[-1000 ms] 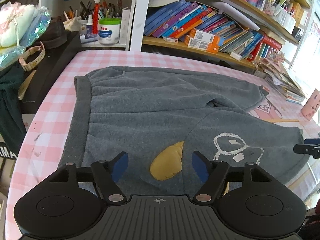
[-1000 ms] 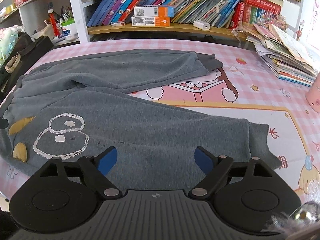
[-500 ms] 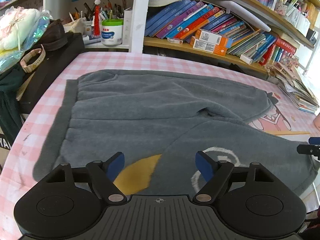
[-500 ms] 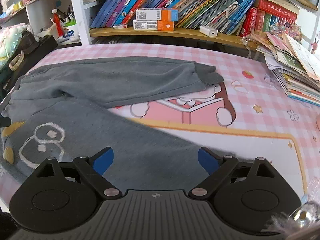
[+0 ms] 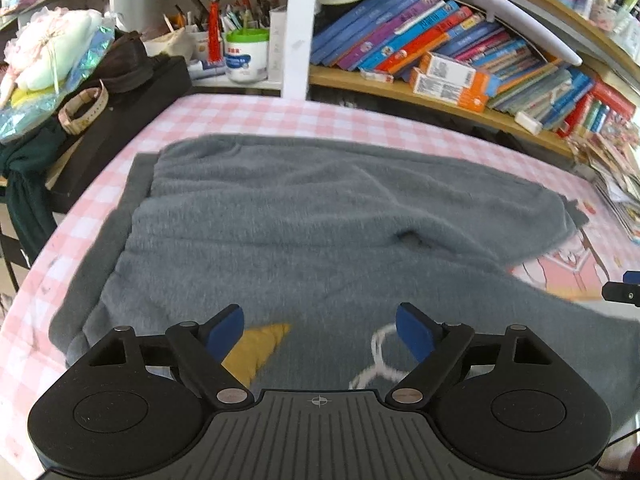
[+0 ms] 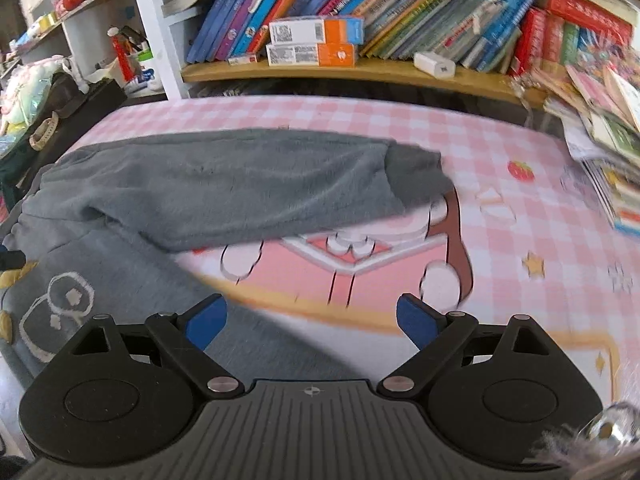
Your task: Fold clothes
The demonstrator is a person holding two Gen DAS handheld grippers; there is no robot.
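Observation:
Grey fleece trousers point(image 5: 320, 220) lie spread flat on the pink checked tablecloth point(image 5: 240, 116), waistband to the left. A yellow patch point(image 5: 256, 348) and a white outline print point(image 5: 380, 360) mark the near leg. My left gripper point(image 5: 320, 322) hovers over that patch area, its jaws opening, with nothing between them. My right gripper point(image 6: 310, 320) stands open and empty above the near leg's edge and the pink cartoon print point(image 6: 360, 256). The far leg point(image 6: 240, 184) ends in a cuff point(image 6: 416, 176). Each gripper's tip shows at the edge of the other's view.
Shelves packed with books point(image 6: 360, 8) run along the back of the table. A loose stack of magazines point(image 6: 608, 152) lies at the right edge. At the left stands a black case point(image 5: 120, 112) with a watch, dark cloth and a wrapped bundle on it.
Both grippers have moved forward and rightward over the trousers, so the patch and print slid down and left in view. Both pairs of jaws stand wider than before. The trousers have not moved.

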